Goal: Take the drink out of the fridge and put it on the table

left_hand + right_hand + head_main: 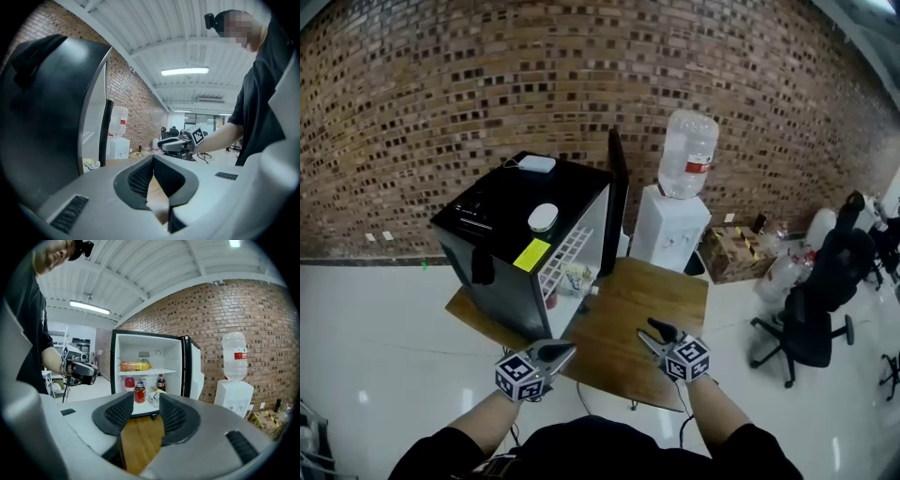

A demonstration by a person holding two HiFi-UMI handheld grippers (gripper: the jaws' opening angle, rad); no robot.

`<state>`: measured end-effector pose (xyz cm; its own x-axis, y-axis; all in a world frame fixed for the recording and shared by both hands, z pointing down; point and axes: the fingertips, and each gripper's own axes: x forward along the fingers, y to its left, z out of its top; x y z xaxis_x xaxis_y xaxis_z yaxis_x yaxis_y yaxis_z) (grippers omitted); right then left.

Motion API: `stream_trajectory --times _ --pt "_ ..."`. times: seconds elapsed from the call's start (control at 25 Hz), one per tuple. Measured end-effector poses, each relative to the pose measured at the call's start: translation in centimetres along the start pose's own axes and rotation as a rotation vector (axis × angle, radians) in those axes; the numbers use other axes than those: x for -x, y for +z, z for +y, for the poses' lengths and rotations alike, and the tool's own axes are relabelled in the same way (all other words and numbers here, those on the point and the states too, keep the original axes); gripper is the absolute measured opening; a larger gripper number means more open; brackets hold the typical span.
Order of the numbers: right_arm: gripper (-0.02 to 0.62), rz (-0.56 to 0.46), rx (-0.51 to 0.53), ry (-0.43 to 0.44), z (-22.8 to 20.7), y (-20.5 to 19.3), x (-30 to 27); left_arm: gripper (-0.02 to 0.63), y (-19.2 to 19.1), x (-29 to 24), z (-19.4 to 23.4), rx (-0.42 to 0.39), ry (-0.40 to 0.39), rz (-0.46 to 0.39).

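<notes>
Brick wall [581, 75] behind; the open fridge's [511, 248] can [139, 393] looked stiff, slick: grip mid-body. Right gripper [146, 400] jaws stood apart, left gripper's [152, 160] closed, empty.

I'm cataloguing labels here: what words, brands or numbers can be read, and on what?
No text reads clearly.
Water jug red label: too blurred.
Red can: print too small.
Dark bottle label: too small.
Yellow note on fridge: nothing legible.

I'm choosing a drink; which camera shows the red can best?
Right gripper view: the red can stands in plain sight in the open fridge. Head and left gripper views show the fridge, not the can.
</notes>
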<state>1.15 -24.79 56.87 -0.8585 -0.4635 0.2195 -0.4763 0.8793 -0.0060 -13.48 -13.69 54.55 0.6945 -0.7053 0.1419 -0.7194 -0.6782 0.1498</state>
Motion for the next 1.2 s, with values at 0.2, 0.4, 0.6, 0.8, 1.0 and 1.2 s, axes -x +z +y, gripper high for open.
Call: stream_trajectory --times 0.2,0.4,0.6,0.8,1.0,1.2 --pt "0.237 0.058 0.029 -0.010 -2.0 -1.0 -8.8 0.052 -2.4 -2.5 2.8 0.048 -0.051 0.051" --pt "0.270 0.101 0.013 0.015 -5.8 -4.2 -15.9 0.074 -3.9 -4.5 4.4 0.069 -0.066 0.080" --pt "0.304 0.128 -0.022 0.081 -7.5 -9.0 -22.0 0.074 -5.5 -5.9 5.7 0.129 -0.027 0.103" --pt "0.304 0.125 -0.019 0.104 -9.6 -11.4 -26.8 0.002 -7.0 -7.9 6.9 0.161 -0.028 0.124" --pt "0.300 0.132 0.016 0.141 -9.8 -12.7 -29.8 0.002 -8.2 -9.3 7.4 0.197 -0.050 0.149" --pt "0.261 0.146 0.031 0.186 -9.0 -14.2 -31.5 0.002 -9.9 -9.6 7.7 0.224 -0.065 0.183"
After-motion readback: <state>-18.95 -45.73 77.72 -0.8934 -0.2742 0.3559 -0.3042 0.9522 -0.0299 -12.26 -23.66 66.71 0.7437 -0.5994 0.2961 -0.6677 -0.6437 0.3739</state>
